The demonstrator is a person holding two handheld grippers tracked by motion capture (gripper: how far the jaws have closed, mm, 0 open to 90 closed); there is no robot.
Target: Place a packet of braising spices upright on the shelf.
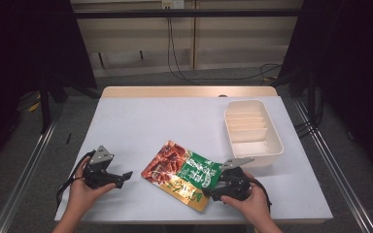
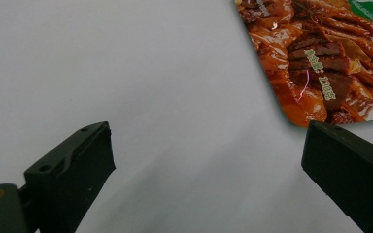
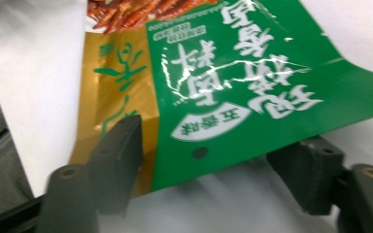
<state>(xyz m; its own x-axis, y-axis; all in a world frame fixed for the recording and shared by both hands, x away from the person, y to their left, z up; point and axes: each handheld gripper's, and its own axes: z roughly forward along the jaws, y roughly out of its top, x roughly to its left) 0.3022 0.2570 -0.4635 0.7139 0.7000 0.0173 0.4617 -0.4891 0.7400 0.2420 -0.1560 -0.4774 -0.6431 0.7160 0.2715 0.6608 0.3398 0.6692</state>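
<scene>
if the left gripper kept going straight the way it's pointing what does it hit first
Most likely the snack packet. The left gripper lies low over the white table, jaws open with nothing between them, aimed toward the packet's red end. Its own view shows that corner just ahead, though the depth is hard to judge.

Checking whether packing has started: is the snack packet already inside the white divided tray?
No, the snack packet lies flat on the table, in front of the white divided tray, whose compartments look empty.

Pouch (image 1: 183,175) on table (image 1: 141,121), bin (image 1: 252,132) behind-right.
</scene>
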